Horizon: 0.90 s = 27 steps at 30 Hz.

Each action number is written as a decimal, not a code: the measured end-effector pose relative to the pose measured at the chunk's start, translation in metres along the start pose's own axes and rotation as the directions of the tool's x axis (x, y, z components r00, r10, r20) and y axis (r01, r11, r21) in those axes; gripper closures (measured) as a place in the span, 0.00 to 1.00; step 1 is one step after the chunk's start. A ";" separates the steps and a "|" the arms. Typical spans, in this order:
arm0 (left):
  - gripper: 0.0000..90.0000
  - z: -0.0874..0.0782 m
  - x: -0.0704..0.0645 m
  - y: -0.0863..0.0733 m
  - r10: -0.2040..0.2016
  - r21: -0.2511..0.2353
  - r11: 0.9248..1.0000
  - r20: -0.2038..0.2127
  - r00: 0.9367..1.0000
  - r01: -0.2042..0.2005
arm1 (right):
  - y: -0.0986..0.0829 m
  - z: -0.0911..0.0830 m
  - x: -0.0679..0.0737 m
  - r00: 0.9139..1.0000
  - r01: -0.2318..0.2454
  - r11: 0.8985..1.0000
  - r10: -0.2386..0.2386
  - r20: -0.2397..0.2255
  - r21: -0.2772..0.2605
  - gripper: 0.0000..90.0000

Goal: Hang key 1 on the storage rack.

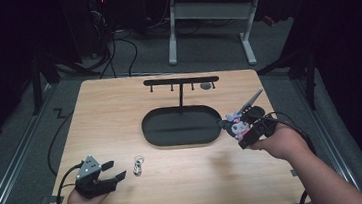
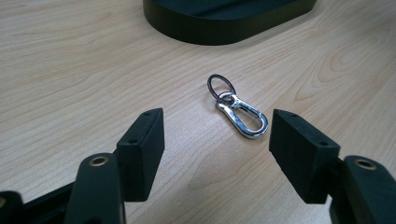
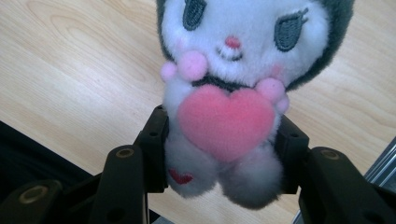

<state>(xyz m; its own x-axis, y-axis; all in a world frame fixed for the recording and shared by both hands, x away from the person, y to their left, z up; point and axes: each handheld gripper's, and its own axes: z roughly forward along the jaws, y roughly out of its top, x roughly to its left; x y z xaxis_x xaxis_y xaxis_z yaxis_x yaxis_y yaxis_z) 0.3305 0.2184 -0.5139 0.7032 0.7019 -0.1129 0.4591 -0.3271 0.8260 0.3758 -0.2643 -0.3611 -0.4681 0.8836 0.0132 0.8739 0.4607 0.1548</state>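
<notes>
1. Right gripper [image 1: 246, 132] near the tabletop's [image 1: 186, 182] right edge, jaws clamped on the plush toy [image 1: 237, 123] at its body; toy held up off the wood.
2. In the right gripper view the plush toy [image 3: 233, 93] faces the camera, pink heart on its front, jaw pads pressed on both its sides.
3. Left gripper [image 1: 114, 171] near the front left corner, jaws spread wide, holding nothing.
4. Metal clasp [image 1: 138, 165] lies flat on the tabletop just right of the left gripper, toward the front edge.
5. In the left gripper view the metal clasp [image 2: 238, 111] with its ring sits just past the parted jaws, untouched.
6. Black oval tray [image 1: 154, 134] with hook stand [image 1: 180, 82] sits mid-table toward the back edge; the toy is just beside the tray's right end.
</notes>
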 end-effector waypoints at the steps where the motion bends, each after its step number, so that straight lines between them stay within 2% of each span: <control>1: 0.40 0.000 0.000 0.000 0.002 0.000 1.000 0.000 1.000 -0.002 | 0.002 -0.002 -0.001 1.000 0.006 1.000 -0.006 0.000 -0.003 0.57; 5: 0.40 0.000 0.000 0.000 0.003 0.000 1.000 0.002 1.000 -0.003 | 0.011 -0.008 0.001 1.000 -0.004 1.000 0.004 0.003 -0.002 0.57; 11: 0.40 0.000 0.000 0.000 0.002 -0.001 1.000 0.004 1.000 -0.002 | 0.027 -0.012 0.003 0.999 0.034 0.999 -0.034 -0.002 -0.008 0.57; 27: 0.40 -0.001 0.000 0.000 0.006 -0.001 1.000 0.003 1.000 -0.006 | 0.064 -0.028 0.004 0.999 0.035 0.999 -0.035 0.007 -0.028 0.57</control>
<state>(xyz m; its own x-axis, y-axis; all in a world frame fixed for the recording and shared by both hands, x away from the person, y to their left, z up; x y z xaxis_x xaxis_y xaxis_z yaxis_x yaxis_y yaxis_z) 0.3303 0.2194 -0.5133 0.7074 0.6982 -0.1095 0.4545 -0.3308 0.8271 0.4264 -0.2339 -0.3236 -0.4972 0.8676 0.0004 0.8531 0.4888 0.1825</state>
